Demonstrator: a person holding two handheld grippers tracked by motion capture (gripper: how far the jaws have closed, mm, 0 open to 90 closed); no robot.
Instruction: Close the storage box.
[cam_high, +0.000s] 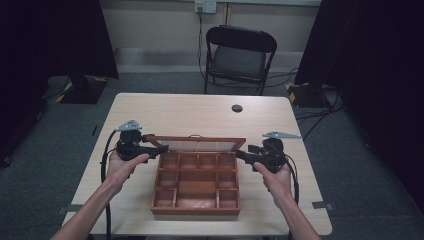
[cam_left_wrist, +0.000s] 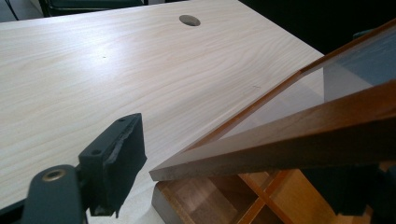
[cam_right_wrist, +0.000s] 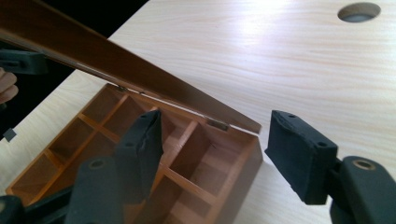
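Wooden box (cam_high: 196, 182) sits mid-bench, its glazed lid (cam_high: 200, 144) part raised. My left gripper (cam_high: 159, 149) has its fingers apart around the lid's corner; right gripper (cam_high: 242, 154) fingers apart, nothing held. Lid-opening step, I judge. Next: guide the lid fully back, gently.

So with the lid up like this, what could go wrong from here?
1. The glass-paned lid stands raised on its hinges, and the left tool has open jaws with no pad on the frame, so the lid could drop shut or swing back.
2. The right tool straddles the wooden box's corner wall, unclamped; a nudge might slide the box on the table.
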